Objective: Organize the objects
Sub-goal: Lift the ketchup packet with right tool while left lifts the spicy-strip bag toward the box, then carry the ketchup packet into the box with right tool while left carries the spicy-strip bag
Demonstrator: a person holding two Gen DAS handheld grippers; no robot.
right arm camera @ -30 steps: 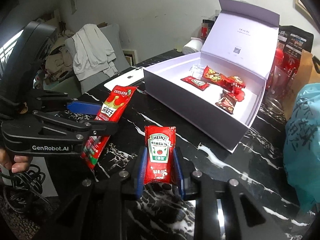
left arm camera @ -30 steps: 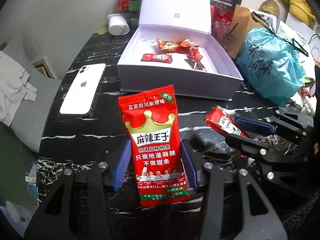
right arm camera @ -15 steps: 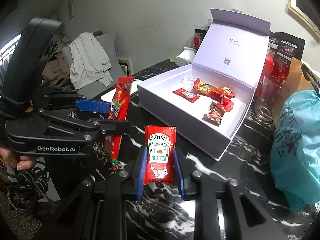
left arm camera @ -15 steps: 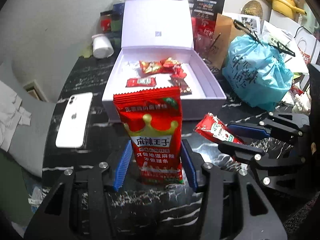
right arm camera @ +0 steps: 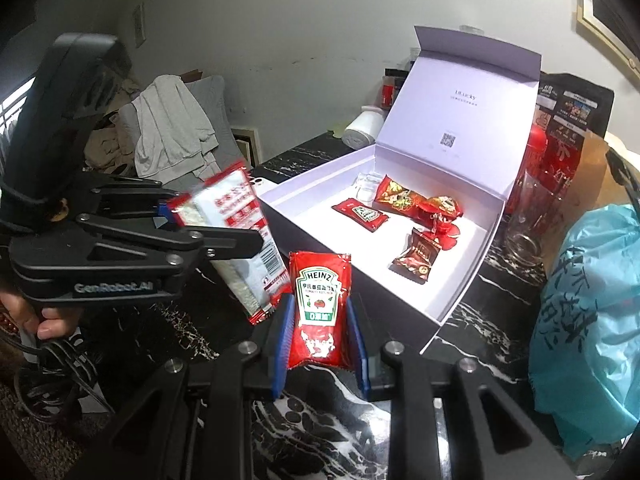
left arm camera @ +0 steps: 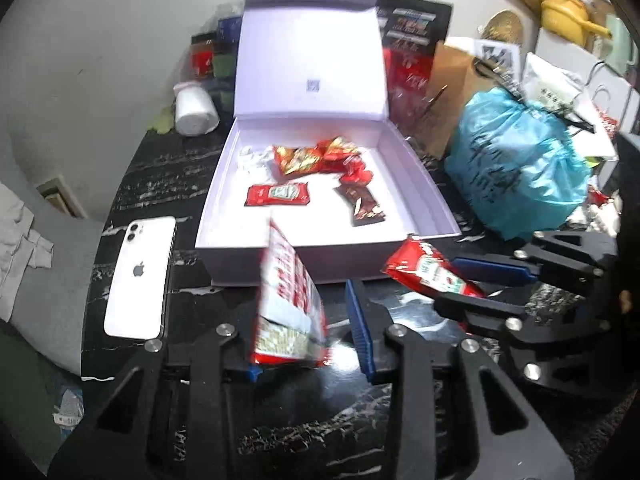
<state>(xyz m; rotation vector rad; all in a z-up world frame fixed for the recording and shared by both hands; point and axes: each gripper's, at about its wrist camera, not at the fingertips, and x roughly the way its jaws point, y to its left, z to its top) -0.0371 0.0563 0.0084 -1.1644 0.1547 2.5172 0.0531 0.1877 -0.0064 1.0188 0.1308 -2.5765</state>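
Tipping over between the left gripper (left arm camera: 304,320)'s fingers, the spicy snack packet (left arm camera: 289,298) now shows its pale back and leans toward the box, where half a second ago its red front stood upright; the left fingers have parted and look too wide to be pinching it, so I judge it is being let go, short of the white box (left arm camera: 434,204) at 12 o'clock. That would leave it on the table (left arm camera: 132,184) rather than stored. The right gripper (right arm camera: 320,332) has narrow fingers closed on the ketchup sachet (right arm camera: 319,304), held upright as before, just in front of the box's near corner. Counted: two grippers, one open box, one white phone (left arm camera: 138,276) at 9 o'clock, one blue bag (left arm camera: 516,168) at 2 o'clock. Inside the box lie one ketchup sachet, one brown wrapper, and a red cluster I cannot count.
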